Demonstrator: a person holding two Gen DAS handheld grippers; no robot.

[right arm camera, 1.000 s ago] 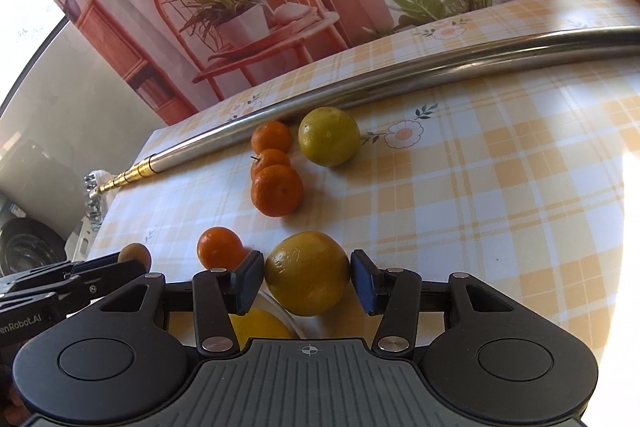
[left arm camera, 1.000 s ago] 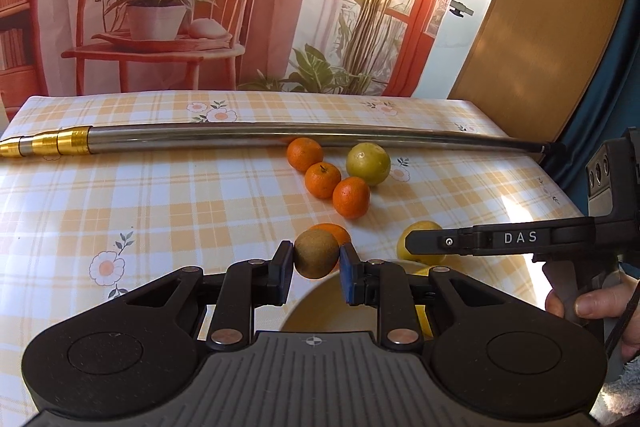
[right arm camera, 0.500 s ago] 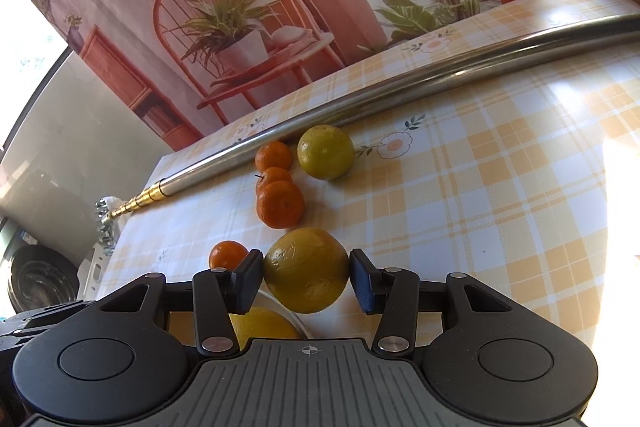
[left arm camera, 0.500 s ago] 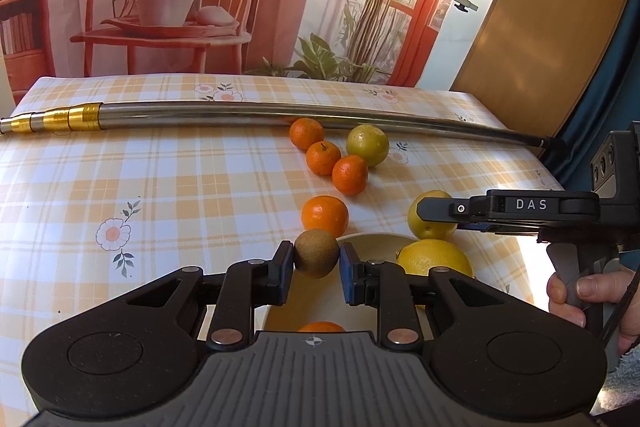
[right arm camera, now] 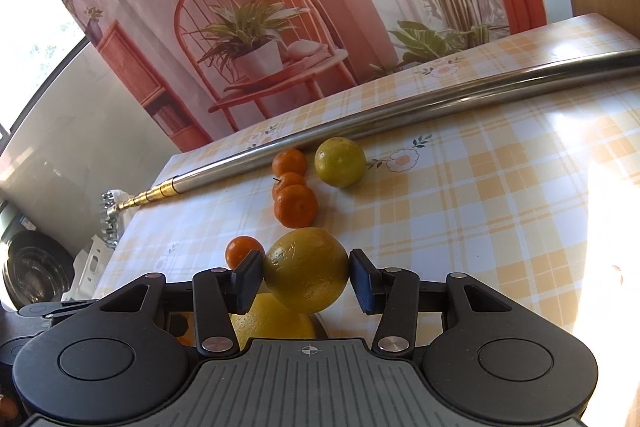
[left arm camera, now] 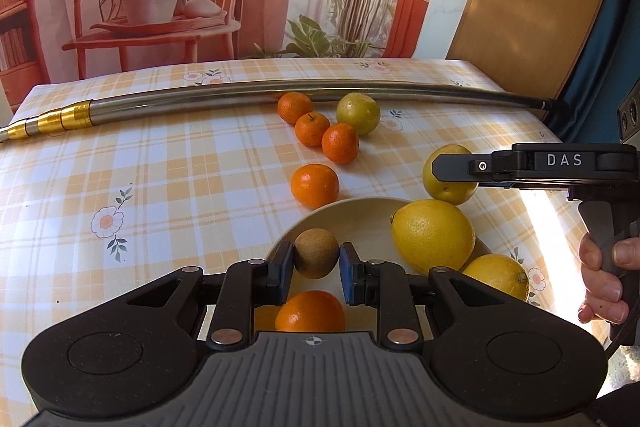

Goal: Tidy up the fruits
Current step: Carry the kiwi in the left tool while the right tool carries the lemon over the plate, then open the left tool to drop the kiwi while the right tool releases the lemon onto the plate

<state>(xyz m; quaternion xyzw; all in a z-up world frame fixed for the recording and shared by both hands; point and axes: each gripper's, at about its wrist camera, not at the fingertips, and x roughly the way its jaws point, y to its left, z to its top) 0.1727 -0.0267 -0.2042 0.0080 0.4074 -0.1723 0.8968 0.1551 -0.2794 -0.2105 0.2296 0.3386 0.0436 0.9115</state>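
Kiwi (left arm camera: 316,253) clamped between left gripper (left arm camera: 313,269) fingers, above cream bowl (left arm camera: 360,217); right gripper (right arm camera: 306,277) clenched on yellow-green citrus (right arm camera: 306,269); lemon (left arm camera: 433,235) in bowl.

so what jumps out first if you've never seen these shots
Each tool holds a fruit: the left tool grips a brown kiwi over the cream bowl, and the right tool clamps a yellow-green citrus. Two lemons and a mandarin sit in the bowl, and a long steel pole lies across the checked tablecloth.
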